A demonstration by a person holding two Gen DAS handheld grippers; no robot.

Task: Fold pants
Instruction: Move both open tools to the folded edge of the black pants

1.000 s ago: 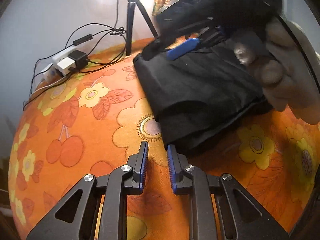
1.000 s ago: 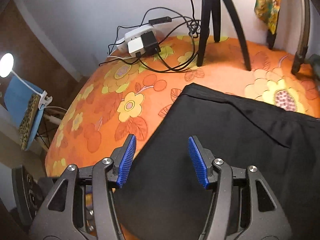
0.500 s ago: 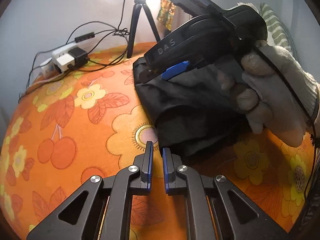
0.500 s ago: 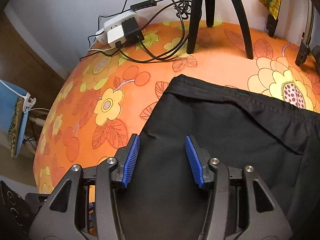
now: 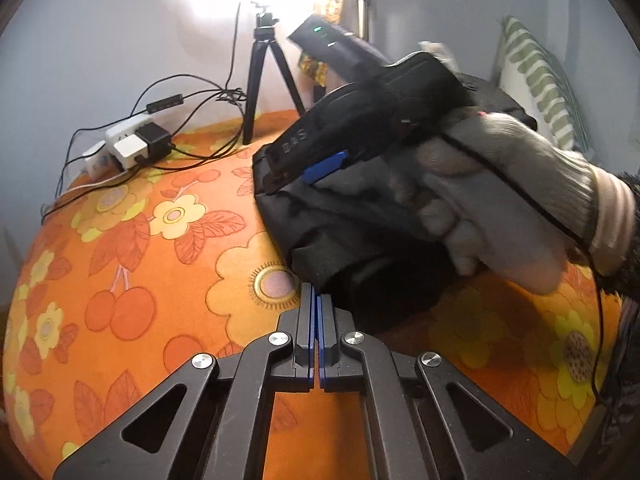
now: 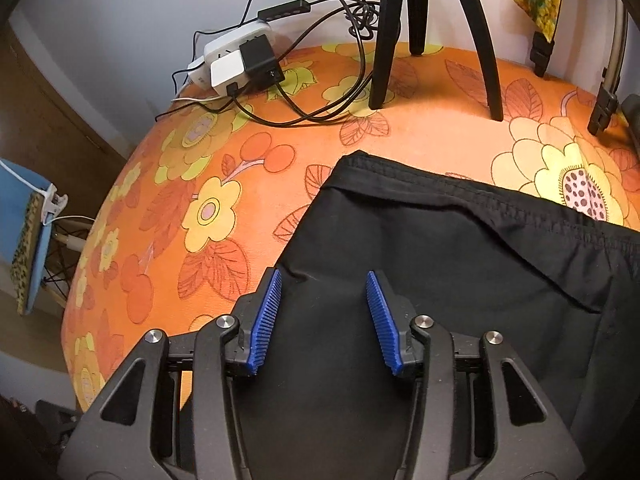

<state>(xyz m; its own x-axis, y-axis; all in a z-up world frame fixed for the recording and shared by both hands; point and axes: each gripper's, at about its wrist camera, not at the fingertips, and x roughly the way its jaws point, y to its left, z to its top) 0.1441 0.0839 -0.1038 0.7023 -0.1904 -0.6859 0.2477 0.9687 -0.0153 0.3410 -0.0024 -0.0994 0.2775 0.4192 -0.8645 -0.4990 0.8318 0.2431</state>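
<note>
Item: black pants (image 6: 460, 280), part-folded bundle lying on the orange flowered desk (image 6: 168, 208), on the near side of the tripod (image 6: 390, 32), hem edge toward it.

Left tool (image 5: 316, 312): clenched on nothing, pads together, tips just beside the bundle's near corner, no cloth between them.

Right tool (image 6: 324, 316): released; jaws have just been closing, astride the left edge of the top layer, cloth between the pads but not pinched. Held in a gloved hand (image 5: 512, 200).

Step in hand: judged a final tidy of the fold.

Next move calls for: closing the right tool on that edge, or pressing the layer flat.
</note>
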